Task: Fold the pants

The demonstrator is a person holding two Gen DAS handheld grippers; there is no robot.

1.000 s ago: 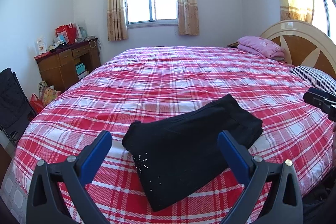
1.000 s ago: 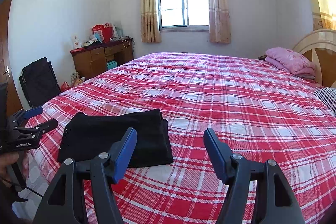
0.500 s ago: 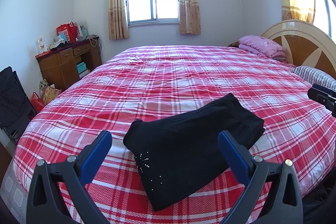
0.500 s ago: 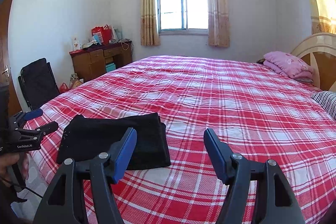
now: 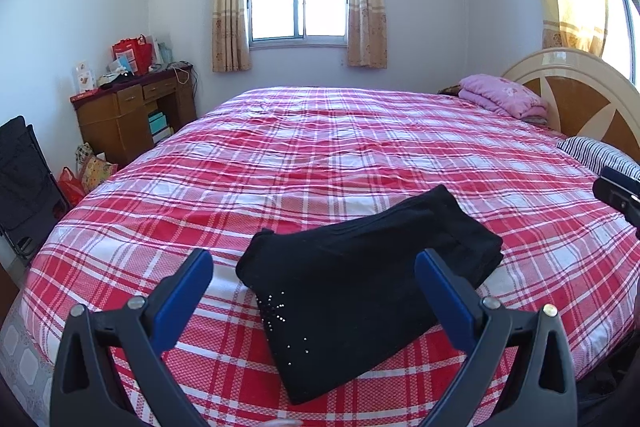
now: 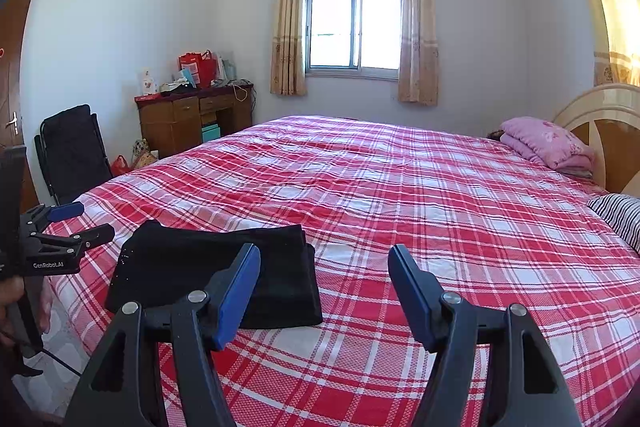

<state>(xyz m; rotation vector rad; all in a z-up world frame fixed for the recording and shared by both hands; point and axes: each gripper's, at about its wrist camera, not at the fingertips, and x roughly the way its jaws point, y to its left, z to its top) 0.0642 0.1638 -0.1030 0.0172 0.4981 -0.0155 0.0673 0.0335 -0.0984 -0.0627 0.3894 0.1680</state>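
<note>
Pants [image 5: 360,267] folded near bed [image 5: 320,155] front edge; left gripper [image 5: 314,267], right gripper [image 6: 324,275] jaws open, empty; stray nudge could undo fold

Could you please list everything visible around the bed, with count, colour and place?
Pants: one, black, folded, on the bed's near edge.
Bed cover: one, red and white plaid.
Blanket: one, pink, folded by the headboard.
Pillow: one, striped, below the headboard.
Desk: one, brown, left wall, cluttered.
Folding chair: one, black, beside the desk.
Window: one, with beige curtains.
Left gripper: blue pads, open, empty.
Right gripper: blue pads, open, empty.
</note>
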